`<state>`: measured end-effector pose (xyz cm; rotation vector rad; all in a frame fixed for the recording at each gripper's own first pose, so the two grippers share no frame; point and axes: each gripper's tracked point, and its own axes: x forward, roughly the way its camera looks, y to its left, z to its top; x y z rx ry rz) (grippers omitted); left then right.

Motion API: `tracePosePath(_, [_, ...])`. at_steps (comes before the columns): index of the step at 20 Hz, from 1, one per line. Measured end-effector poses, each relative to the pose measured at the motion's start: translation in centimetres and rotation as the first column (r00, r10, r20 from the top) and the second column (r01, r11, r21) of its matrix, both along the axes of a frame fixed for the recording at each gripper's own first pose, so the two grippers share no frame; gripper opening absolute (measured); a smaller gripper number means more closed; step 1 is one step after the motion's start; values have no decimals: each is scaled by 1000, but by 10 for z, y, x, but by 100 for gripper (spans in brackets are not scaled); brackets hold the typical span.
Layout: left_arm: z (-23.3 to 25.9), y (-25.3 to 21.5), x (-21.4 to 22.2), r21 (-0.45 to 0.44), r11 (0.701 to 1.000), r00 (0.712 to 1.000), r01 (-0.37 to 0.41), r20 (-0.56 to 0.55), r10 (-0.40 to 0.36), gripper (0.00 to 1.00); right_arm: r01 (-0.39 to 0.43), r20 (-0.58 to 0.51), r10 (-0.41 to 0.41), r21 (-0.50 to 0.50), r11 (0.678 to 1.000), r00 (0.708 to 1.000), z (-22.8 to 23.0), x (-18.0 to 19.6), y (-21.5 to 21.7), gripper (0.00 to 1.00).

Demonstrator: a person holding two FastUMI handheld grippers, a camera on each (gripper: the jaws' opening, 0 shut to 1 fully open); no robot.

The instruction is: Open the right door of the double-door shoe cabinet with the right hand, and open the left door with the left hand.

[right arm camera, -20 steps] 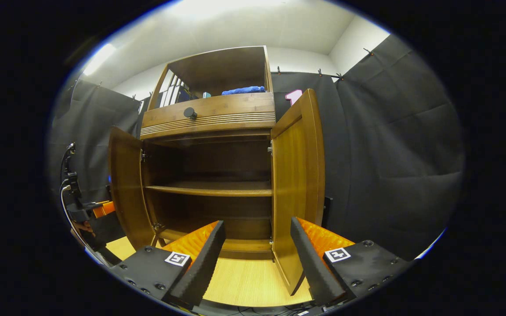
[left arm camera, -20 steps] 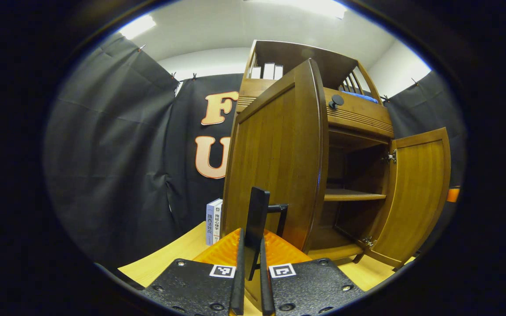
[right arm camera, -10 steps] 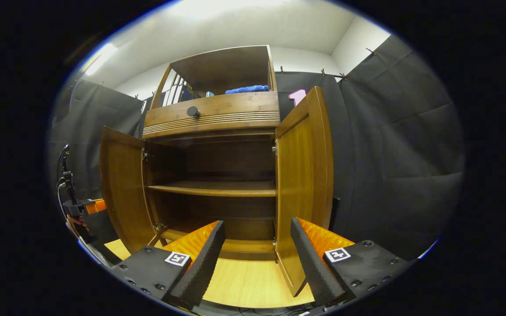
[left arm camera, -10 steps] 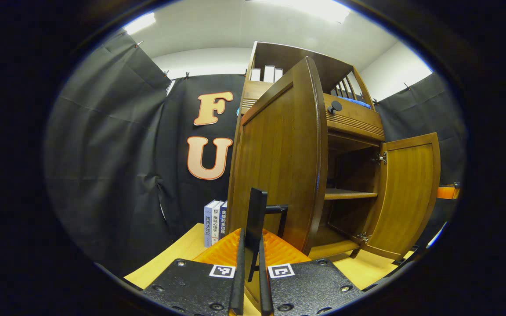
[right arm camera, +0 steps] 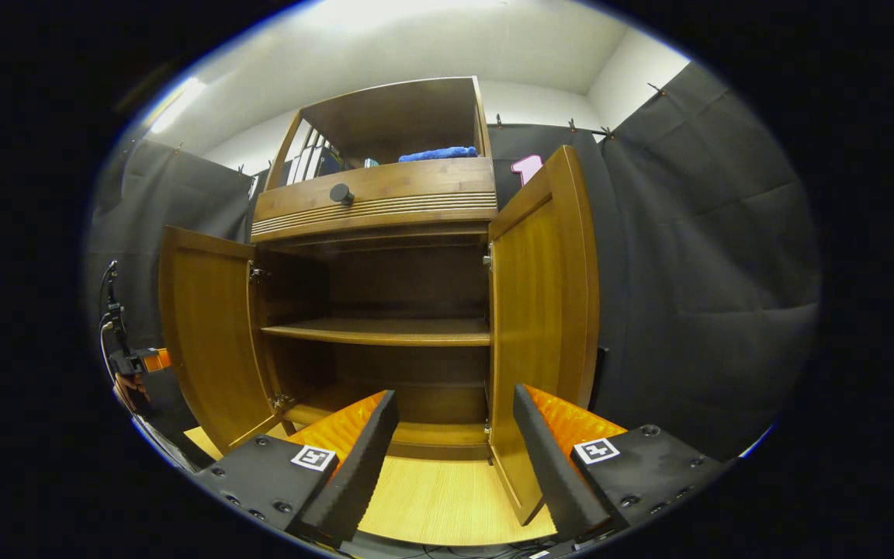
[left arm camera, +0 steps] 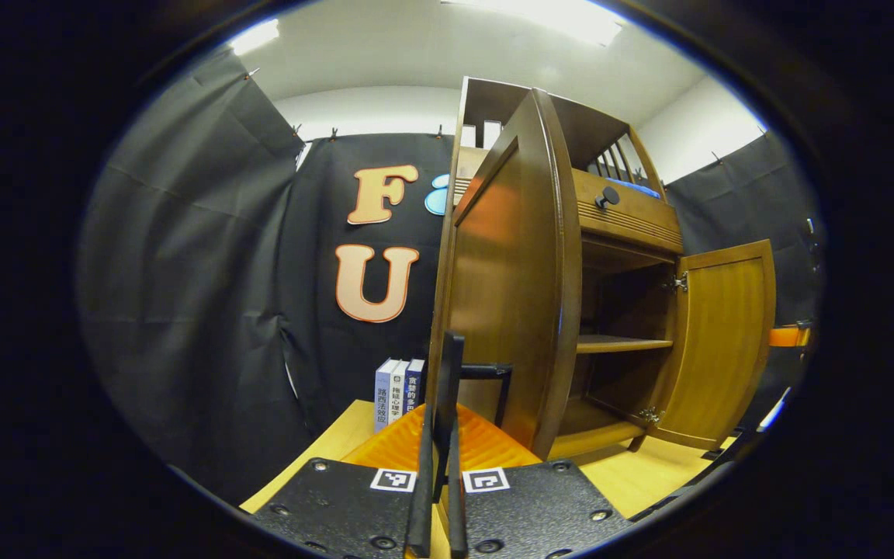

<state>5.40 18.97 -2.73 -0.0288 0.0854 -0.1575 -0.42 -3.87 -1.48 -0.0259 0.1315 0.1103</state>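
Here your left gripper jaws pinch the upright black bar handle of the brown wooden left door; right gripper jaws spread, empty.

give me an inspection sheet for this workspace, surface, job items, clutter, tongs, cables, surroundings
Surface: light wood floor board under the cabinet, bare in front.
Job's things: shoe cabinet with left door and right door both swung open; inner shelf bare.
Clutter: books standing beside the cabinet; blue cloth on the top shelf.
Tongs: left tongs shut on the left door's black handle; right tongs open, holding nothing.
Cables: a cable by the far left tongs in the right gripper view.
Surroundings: black cloth wall, white ceiling.
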Motion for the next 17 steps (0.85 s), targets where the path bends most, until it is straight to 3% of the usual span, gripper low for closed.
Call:
tracePosePath(1, [2,5,2,-15,1000,1000,12,-2,-12,12,0,-2,0,-1,1000,1000,-1,0,0,96])
tracePosePath(7, [1,15,-1,-75,996,999,52,-10,-53,12,6,-1,-6,-2,1000,1000,-1,-1,0,96])
tracePosePath(12, [-8,16,-12,-52,998,998,28,-47,-31,13,10,-4,-10,4,1000,1000,-4,-1,2,96])
tracePosePath(14, [-4,16,-35,-40,999,999,13,-44,-15,12,4,-1,-4,9,1000,1000,-5,1,6,96])
tracePosePath(15, [-1,14,-41,-37,999,999,3,-37,-5,9,-4,-4,4,14,1000,1000,-7,2,9,89])
tracePosePath(16, [4,13,-50,-35,999,999,-3,-32,2,0,-11,-11,11,19,1000,1000,-11,6,12,89])
tracePosePath(17, [7,10,-53,-31,999,1000,-8,-24,7,0,-20,-19,20,23,1000,1000,-15,7,14,89])
